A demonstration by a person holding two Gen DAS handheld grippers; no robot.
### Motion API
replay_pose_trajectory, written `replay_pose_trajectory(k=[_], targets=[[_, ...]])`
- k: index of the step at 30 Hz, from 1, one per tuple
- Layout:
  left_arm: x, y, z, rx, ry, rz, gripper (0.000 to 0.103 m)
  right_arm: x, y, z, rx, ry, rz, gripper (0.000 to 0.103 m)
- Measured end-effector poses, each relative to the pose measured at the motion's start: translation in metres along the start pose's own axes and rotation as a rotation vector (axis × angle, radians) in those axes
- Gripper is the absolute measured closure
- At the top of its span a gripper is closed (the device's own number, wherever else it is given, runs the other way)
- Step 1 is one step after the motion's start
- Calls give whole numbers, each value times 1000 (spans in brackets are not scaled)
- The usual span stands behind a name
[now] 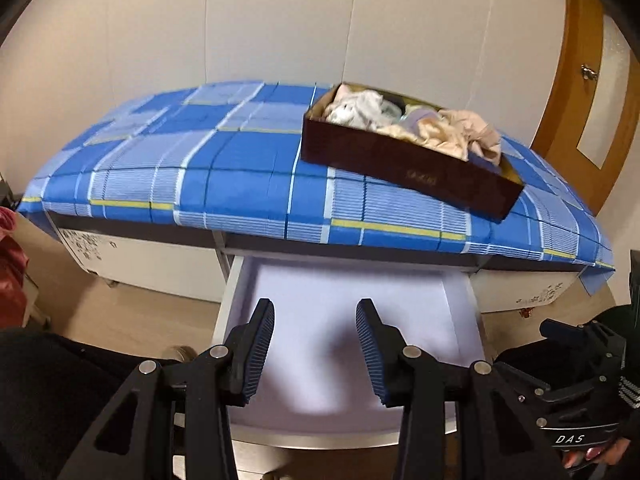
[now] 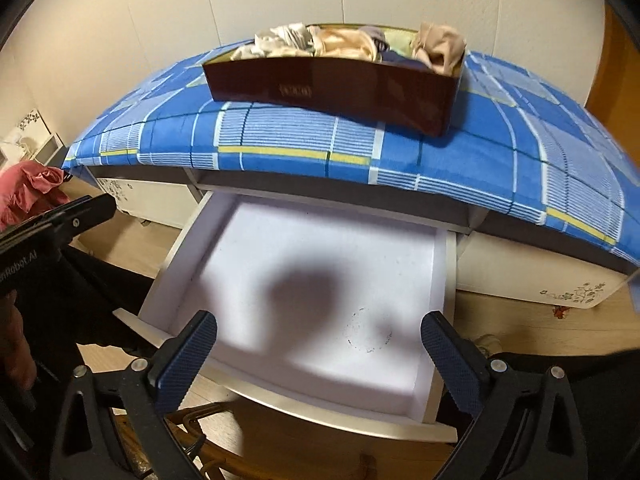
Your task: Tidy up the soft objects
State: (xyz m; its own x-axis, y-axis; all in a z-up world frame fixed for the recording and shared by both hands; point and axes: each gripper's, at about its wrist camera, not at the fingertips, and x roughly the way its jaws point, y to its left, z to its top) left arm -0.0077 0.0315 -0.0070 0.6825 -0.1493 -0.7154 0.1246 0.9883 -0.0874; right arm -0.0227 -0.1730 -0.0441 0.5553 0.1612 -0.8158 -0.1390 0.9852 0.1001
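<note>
A dark maroon box (image 1: 408,172) (image 2: 340,84) stands on a desk covered by a blue plaid cloth (image 1: 180,160) (image 2: 280,136). Crumpled soft garments (image 1: 400,116) (image 2: 352,46) in white, beige and lilac fill the box. Below the desk edge a white drawer (image 1: 340,428) (image 2: 320,404) is pulled out, and nothing lies inside it. My left gripper (image 1: 314,306) hovers over the drawer, its jaws narrowly apart with nothing between them. My right gripper (image 2: 319,318) hangs above the drawer's front, wide open with nothing in it. In the left wrist view the right gripper's body (image 1: 580,360) shows at lower right.
White cabinets (image 1: 140,256) (image 2: 540,280) flank the drawer under the desk. A red-pink cloth bundle (image 2: 28,188) lies at the left. A wooden door (image 1: 592,80) stands at the right, a pale wall behind. A rattan frame (image 2: 200,440) sits below the drawer front.
</note>
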Motion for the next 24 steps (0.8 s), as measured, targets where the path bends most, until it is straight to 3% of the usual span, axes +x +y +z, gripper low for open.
replay_pose_trajectory(k=[9,13,16,21,24], targets=[[-25,-4,-12,-59,25,48,60,-39,10,-7,39,-9,-56,0],[-35,-14,-9,-48,48,22,60,-66,15,-8,42,-44,-89,0],[-49,-24,-2,-13,24,15,60,-88,19,-3,30,-95,-141,0],[-76,-41,4,46,-63,17,60,-105,14,5,101,-121,-132,0],[-82,-46,3,68,-78,27,60,-113,9,3,136,-157,-169,0]])
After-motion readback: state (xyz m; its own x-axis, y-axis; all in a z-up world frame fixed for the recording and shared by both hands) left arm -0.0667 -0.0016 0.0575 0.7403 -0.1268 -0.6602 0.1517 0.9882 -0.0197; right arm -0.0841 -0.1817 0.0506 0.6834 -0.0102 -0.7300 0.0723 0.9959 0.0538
